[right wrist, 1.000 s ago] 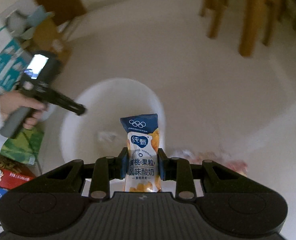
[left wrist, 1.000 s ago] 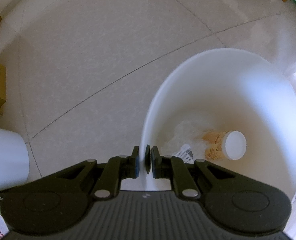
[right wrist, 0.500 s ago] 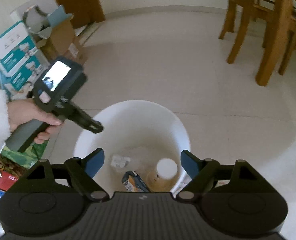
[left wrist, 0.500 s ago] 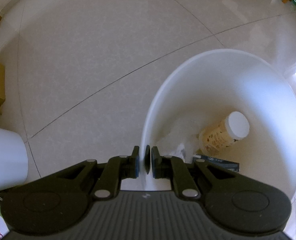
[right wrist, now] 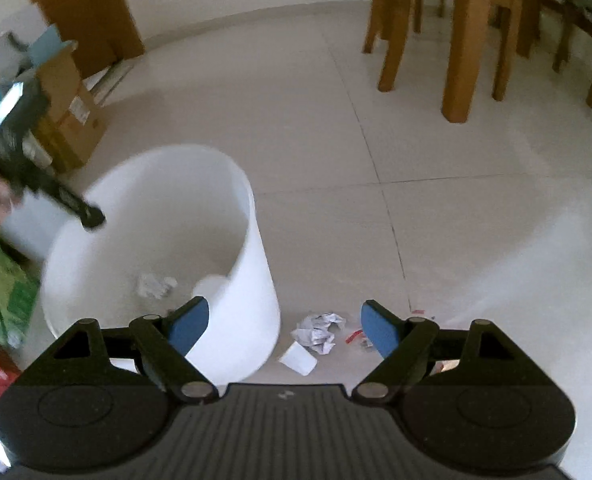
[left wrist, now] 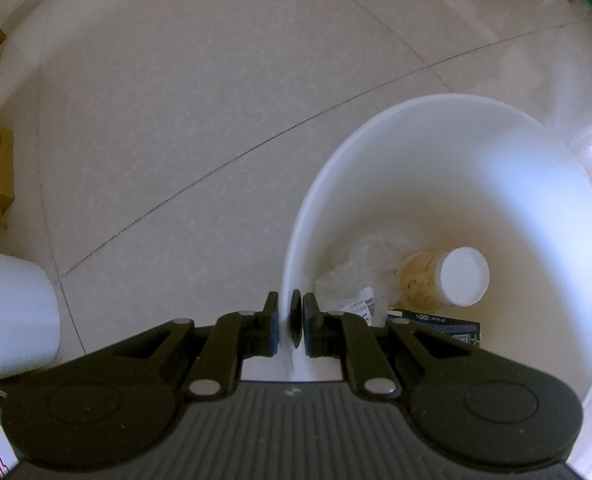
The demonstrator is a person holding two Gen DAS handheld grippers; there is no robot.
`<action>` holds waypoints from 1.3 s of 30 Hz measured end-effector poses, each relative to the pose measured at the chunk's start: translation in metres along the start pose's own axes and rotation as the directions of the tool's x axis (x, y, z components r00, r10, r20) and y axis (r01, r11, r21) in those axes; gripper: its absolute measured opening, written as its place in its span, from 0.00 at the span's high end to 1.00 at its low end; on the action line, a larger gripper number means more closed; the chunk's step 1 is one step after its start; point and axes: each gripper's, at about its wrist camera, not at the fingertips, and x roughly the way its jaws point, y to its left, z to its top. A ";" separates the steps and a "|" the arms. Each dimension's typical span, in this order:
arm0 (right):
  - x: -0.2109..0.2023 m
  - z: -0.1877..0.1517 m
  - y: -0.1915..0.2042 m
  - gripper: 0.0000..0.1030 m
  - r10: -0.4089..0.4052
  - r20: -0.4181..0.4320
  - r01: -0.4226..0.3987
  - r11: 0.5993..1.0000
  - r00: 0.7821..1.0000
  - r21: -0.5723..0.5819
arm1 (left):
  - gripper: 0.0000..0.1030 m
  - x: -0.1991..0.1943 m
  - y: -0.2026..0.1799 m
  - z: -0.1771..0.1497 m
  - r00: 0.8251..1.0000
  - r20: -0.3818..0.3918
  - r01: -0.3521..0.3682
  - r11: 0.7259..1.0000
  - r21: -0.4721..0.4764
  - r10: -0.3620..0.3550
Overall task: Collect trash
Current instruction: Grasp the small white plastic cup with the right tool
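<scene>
Two fingers (left wrist: 272, 330) pinch the white bin (left wrist: 296, 240) rim.

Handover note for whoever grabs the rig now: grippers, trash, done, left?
Left gripper: shut on the bin rim.
Right gripper: open, empty, aimed at the floor beside the bin.
Done: in the bin are a cup, a carton and a wrapper.
Left: crumpled paper, a white scrap and red bits on the floor.
</scene>
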 end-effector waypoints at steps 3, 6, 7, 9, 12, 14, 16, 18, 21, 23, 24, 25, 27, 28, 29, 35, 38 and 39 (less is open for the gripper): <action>0.030 -0.033 -0.002 0.23 -0.021 -0.020 0.019 0.996 1.000 -0.090 | 0.91 0.000 -0.001 0.001 1.000 0.000 -0.003 1.000 0.000 0.003; 0.066 -0.059 -0.003 0.38 -0.039 -0.087 0.025 0.988 0.995 -0.152 | 0.91 0.001 0.001 0.002 1.000 0.000 -0.001 1.000 -0.006 0.001; 0.077 -0.066 -0.003 0.41 -0.045 -0.102 0.027 0.985 0.994 -0.172 | 0.91 0.001 0.003 0.002 1.000 0.001 0.004 1.000 -0.013 -0.004; 0.100 -0.077 -0.002 0.44 -0.058 -0.125 0.031 0.977 0.990 -0.210 | 0.91 0.001 0.005 0.002 1.000 0.005 0.015 1.000 -0.027 -0.015; 0.130 -0.086 0.000 0.44 -0.085 -0.139 0.046 0.963 0.987 -0.266 | 0.91 0.002 0.004 0.002 1.000 0.002 0.010 0.999 -0.032 -0.010; 0.149 -0.092 0.004 0.44 -0.100 -0.138 0.053 0.949 0.985 -0.310 | 0.91 0.003 0.003 0.002 1.000 0.002 0.003 0.999 -0.033 -0.003; 0.164 -0.096 0.008 0.44 -0.096 -0.139 0.043 0.937 0.986 -0.346 | 0.91 0.003 0.002 0.002 1.000 0.002 0.002 0.999 -0.036 -0.001; 0.177 -0.102 0.011 0.44 -0.095 -0.140 0.035 0.925 0.986 -0.379 | 0.91 0.004 0.002 0.002 1.000 0.002 0.004 0.999 -0.045 -0.004; 0.197 -0.107 0.017 0.44 -0.109 -0.139 0.038 0.899 0.984 -0.437 | 0.91 0.003 0.002 0.001 1.000 -0.002 0.002 0.999 -0.049 -0.002; 0.206 -0.111 0.022 0.44 -0.119 -0.131 0.040 0.873 0.984 -0.486 | 0.91 0.003 0.003 -0.001 1.000 -0.004 0.000 0.999 -0.049 0.000; 0.211 -0.113 0.024 0.44 -0.124 -0.125 0.043 0.858 0.984 -0.512 | 0.91 0.004 0.004 -0.001 1.000 -0.005 -0.003 0.999 -0.054 0.002; 0.214 -0.115 0.025 0.44 -0.124 -0.124 0.040 0.848 0.985 -0.528 | 0.91 0.004 0.004 -0.001 1.000 -0.004 -0.001 0.999 -0.054 0.001; 0.220 -0.115 0.027 0.45 -0.118 -0.124 0.030 0.834 0.985 -0.551 | 0.91 0.004 0.004 0.000 1.000 -0.003 0.001 0.998 -0.058 -0.001; 0.224 -0.116 0.028 0.45 -0.112 -0.131 0.021 0.831 0.985 -0.556 | 0.91 0.003 0.003 0.000 1.000 -0.003 0.001 0.998 -0.058 -0.001; 0.227 -0.116 0.029 0.45 -0.106 -0.139 0.010 0.827 0.985 -0.562 | 0.91 0.003 0.004 0.000 1.000 -0.003 0.002 0.998 -0.057 -0.002; 0.241 -0.114 0.036 0.53 -0.092 -0.150 -0.011 0.821 0.984 -0.570 | 0.91 0.004 0.007 0.001 1.000 -0.010 0.014 0.998 -0.066 -0.014; 0.240 -0.112 0.036 0.59 -0.081 -0.169 -0.026 0.833 0.982 -0.552 | 0.91 0.004 0.008 0.003 1.000 -0.011 0.013 0.998 -0.065 -0.013; 0.238 -0.112 0.036 0.59 -0.078 -0.171 -0.030 0.834 0.982 -0.551 | 0.91 0.004 0.008 0.004 1.000 -0.010 0.012 0.998 -0.061 -0.013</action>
